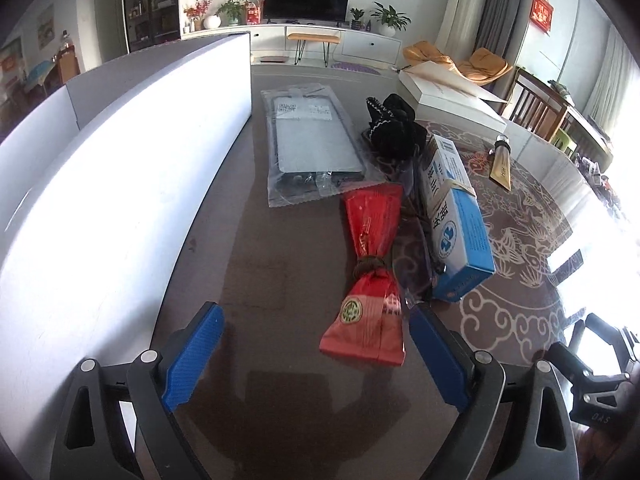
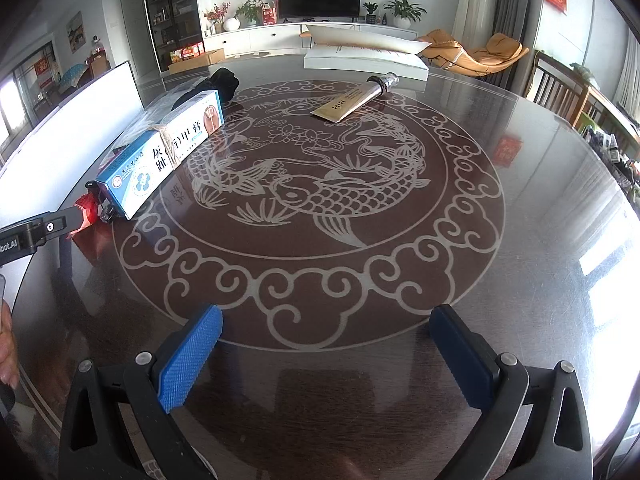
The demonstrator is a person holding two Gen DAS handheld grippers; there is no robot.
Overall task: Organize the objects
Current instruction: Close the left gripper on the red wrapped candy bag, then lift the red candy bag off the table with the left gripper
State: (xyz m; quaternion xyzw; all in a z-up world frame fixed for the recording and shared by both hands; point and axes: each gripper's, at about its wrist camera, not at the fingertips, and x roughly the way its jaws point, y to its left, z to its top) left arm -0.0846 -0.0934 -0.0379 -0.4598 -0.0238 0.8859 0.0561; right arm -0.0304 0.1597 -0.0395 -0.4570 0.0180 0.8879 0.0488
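Red foil packet [image 1: 370, 280] lies on the dark table [image 1: 248, 264], just ahead of the left gripper [image 1: 316, 340], nearer its right finger; its jaws stand spread, gripping nothing. Beside it rests a blue box [image 1: 456, 216]. Right gripper [image 2: 326, 344] hangs spread over bare tabletop, well apart from the gold tube [image 2: 352, 102].

A red packet [image 1: 370, 276], tied in the middle, is laid flat beside a blue and white box [image 1: 456, 216] — a clear bag [image 1: 316, 144] and black cloth [image 1: 394, 124] are seen behind; a gold tube [image 2: 352, 102] lies apart.
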